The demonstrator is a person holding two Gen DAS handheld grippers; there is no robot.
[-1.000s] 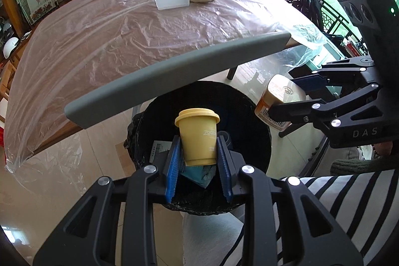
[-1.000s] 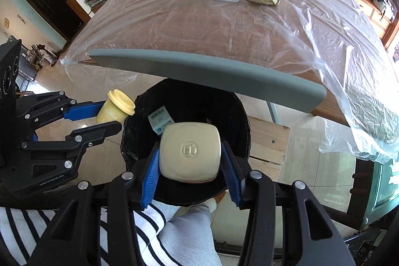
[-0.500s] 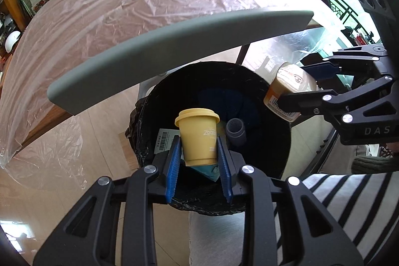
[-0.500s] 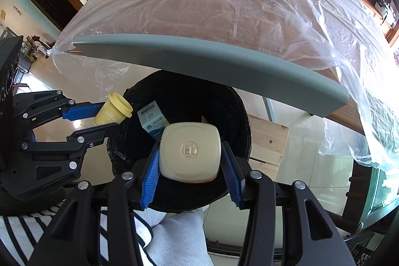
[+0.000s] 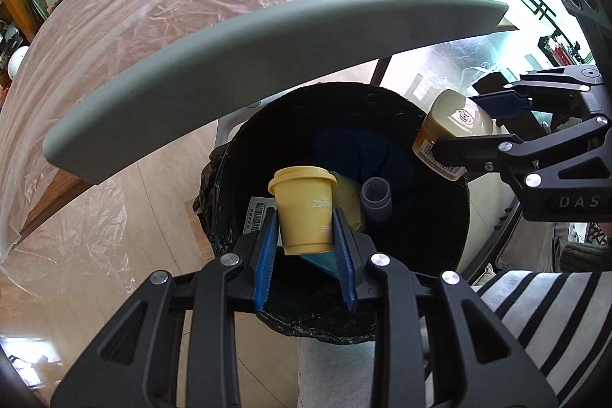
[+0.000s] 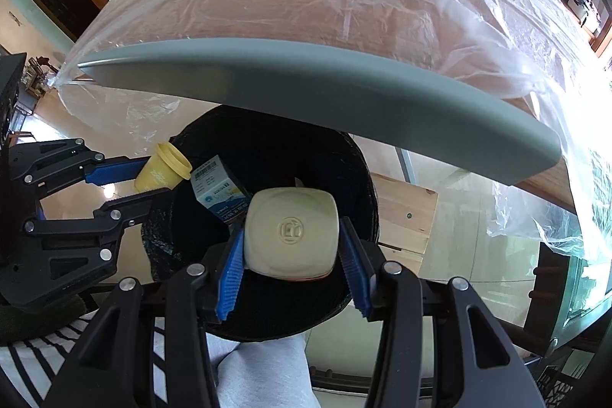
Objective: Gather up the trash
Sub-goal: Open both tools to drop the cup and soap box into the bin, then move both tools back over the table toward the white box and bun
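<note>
Blue fingers (image 5: 266, 252) clamping yellow cup (image 5: 303, 210), above black bin (image 5: 451, 236)

- Yellow cup (image 5: 304, 213) at frame centre — white lettering on its side.
- Cream-lidded jar (image 6: 291, 232), orange lower edge.
- Black bin liner (image 5: 420, 125).
- Blue pads (image 5: 266, 259) on the black left claw (image 5: 306, 260).
- Sleeve (image 5: 535, 308) at lower right — black-and-white stripes.

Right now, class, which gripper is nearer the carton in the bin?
Left, it seems. The left gripper, holding the cup, hangs right by the carton; the right gripper, with its bottle, is over the opposite rim of the bin.
</note>
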